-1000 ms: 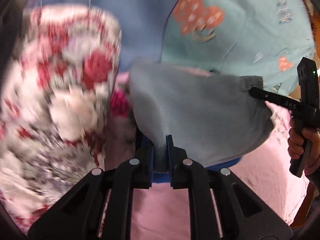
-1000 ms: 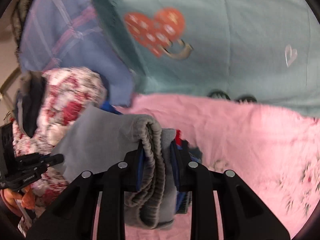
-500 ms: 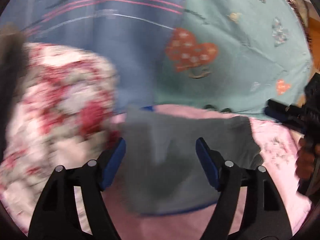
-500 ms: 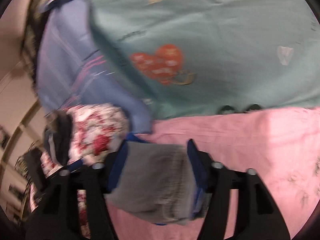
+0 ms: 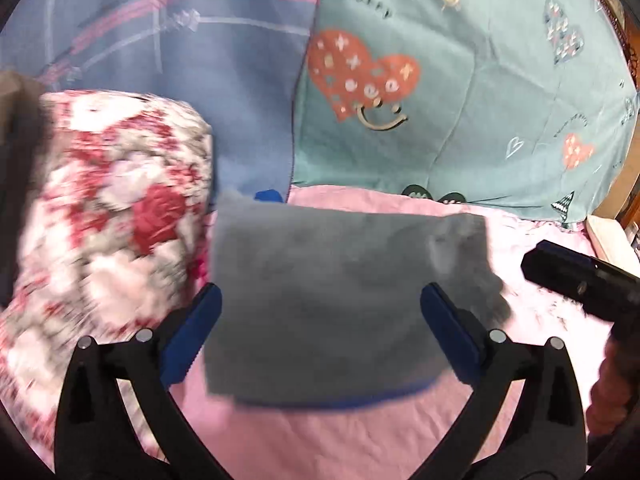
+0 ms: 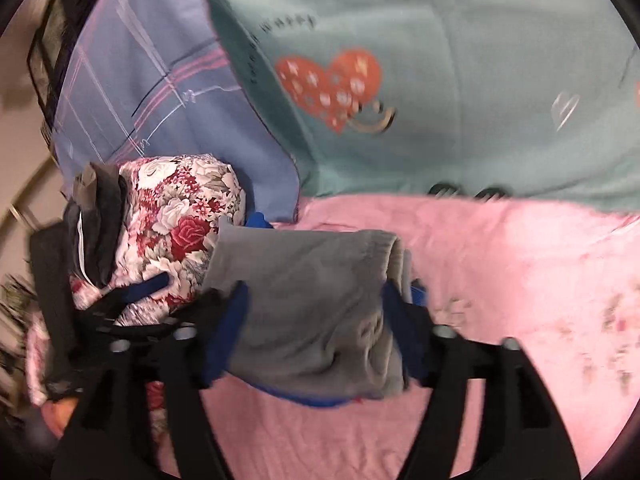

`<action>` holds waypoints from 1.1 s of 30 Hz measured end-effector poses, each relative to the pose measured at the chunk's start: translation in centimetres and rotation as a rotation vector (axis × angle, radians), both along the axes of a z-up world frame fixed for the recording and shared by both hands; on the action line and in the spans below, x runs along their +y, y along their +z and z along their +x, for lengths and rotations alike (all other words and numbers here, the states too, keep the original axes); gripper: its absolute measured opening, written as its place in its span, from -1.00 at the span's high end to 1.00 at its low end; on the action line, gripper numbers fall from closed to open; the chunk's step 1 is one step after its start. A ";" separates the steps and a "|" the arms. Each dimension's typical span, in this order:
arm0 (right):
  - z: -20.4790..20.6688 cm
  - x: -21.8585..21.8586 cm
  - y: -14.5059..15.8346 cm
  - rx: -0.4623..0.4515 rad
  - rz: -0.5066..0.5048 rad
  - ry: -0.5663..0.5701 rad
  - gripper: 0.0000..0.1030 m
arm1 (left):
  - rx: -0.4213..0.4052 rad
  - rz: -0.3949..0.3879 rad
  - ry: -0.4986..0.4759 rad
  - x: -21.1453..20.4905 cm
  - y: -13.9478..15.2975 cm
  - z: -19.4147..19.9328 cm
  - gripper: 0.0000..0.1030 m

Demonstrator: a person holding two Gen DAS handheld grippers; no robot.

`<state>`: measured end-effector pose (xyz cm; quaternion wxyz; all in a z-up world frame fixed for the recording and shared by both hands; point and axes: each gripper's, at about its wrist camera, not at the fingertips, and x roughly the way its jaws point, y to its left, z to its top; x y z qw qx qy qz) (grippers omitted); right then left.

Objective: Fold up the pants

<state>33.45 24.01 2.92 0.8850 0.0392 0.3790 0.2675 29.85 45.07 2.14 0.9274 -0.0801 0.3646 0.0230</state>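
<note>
The grey pants (image 5: 340, 292) lie folded in a flat rectangle on the pink bedsheet (image 5: 360, 440), on top of a blue garment whose edge shows below. In the right wrist view the pants (image 6: 312, 304) show their elastic waistband at the right end. My left gripper (image 5: 320, 340) is open, its jaws wide apart on either side of the pants, touching nothing. My right gripper (image 6: 316, 336) is open too, just in front of the pants. The right gripper also shows at the right edge of the left wrist view (image 5: 580, 284).
A red and white floral bundle (image 5: 104, 216) sits left of the pants, with dark clothes (image 6: 96, 216) piled beside it. A blue plaid pillow (image 5: 180, 60) and a teal pillow with hearts (image 5: 460, 80) stand behind.
Both grippers have let go of the grey pants, opened wide and pulled back. The pants now rest flat on the bed.
</note>
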 end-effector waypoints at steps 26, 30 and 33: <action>-14.2 -0.9 0.8 -0.025 -0.198 -0.060 -0.97 | 0.062 0.135 0.090 -3.2 3.1 -17.0 -0.96; -14.7 -0.6 1.0 -0.029 -0.201 -0.054 -0.97 | 0.056 0.144 0.082 -3.4 3.3 -17.5 -0.96; -14.8 -0.4 0.9 -0.024 -0.203 -0.051 -0.97 | 0.057 0.146 0.078 -3.3 3.4 -17.6 -0.96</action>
